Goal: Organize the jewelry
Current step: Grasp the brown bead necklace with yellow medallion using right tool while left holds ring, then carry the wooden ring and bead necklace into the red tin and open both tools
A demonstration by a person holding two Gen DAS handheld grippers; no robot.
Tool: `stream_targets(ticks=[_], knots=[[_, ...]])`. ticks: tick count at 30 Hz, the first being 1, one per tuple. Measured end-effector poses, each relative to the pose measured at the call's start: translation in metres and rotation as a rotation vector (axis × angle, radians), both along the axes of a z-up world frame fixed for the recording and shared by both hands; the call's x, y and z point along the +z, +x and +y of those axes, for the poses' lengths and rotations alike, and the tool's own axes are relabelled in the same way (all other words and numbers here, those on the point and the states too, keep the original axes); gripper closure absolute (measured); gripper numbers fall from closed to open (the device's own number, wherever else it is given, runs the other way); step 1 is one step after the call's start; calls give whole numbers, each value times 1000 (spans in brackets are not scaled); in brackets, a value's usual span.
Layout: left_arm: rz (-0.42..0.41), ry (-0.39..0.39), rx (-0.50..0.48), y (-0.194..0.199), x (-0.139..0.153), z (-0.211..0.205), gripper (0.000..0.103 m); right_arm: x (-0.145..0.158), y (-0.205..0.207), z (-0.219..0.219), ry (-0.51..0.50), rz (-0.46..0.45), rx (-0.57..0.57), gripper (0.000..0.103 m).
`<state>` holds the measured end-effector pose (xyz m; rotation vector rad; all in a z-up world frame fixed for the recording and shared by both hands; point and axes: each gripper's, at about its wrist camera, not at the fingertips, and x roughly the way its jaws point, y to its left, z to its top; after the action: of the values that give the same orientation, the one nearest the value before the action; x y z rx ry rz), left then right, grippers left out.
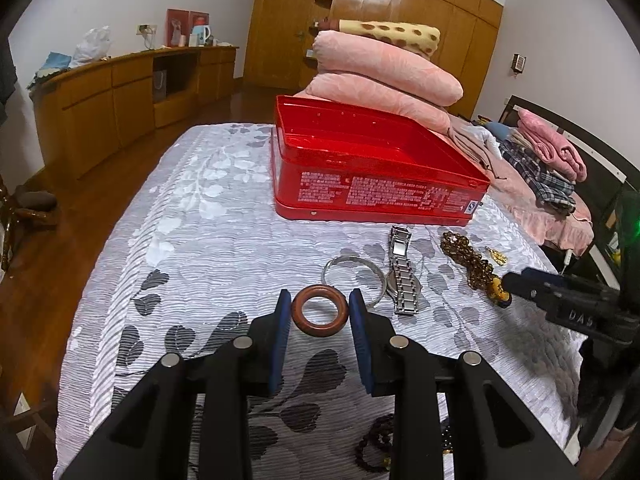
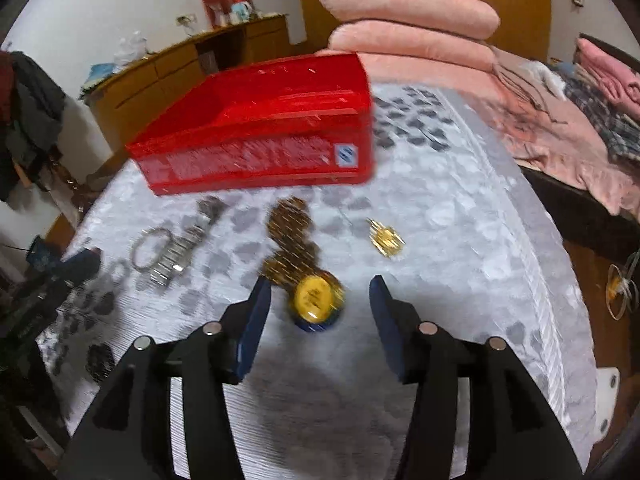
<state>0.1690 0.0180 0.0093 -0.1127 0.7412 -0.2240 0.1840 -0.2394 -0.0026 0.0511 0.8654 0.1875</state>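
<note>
We found the left gripper (image 1: pixel 320 312) pinching a brown wooden ring (image 1: pixel 319 315) above the bed (image 1: pixel 208 240). The right gripper (image 2: pixel 320 296) stood spread, its pads clear of the beaded necklace (image 2: pixel 296 240), near the red tin (image 2: pixel 260 136).

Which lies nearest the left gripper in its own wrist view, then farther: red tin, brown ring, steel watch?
1. Brown ring, between the left gripper's pads.
2. Steel watch, ahead, to the right.
3. Red tin, farthest, open, beyond the jewelry.

Wrist cameras, angled down, sharing red tin (image 1: pixel 372 168), right blurred.
</note>
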Motion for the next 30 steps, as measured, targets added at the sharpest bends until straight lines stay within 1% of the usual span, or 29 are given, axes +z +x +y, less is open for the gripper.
stream_targets(ticks=[3,10,13,15,18,20,23,27,30], knots=[[-3,0,0,0,1,-1,74,-1,10,8,-9,-7,32,52],[-6,-3,12,6,3,2,74,-10,35,18,-11,31,55,52],[-9,-3,9,8,5,1,74,-16,42,18,-13,56,47,57],[-13,-2,6,10,6,0,74,-18,45,17,-10,58,47,58],[-17,-4,-1,13,7,-3,74,-19,48,18,-19,58,44,71],[-21,-3,-3,12,8,-3,74,-19,48,18,-26,54,46,75],[-29,-10,-10,8,9,-2,74,-18,44,18,-15,46,48,77],[-44,-33,-14,-2,12,5,74,-13,33,16,-4,29,48,78],[-49,-33,-10,-6,15,7,74,-9,24,16,5,19,49,78]])
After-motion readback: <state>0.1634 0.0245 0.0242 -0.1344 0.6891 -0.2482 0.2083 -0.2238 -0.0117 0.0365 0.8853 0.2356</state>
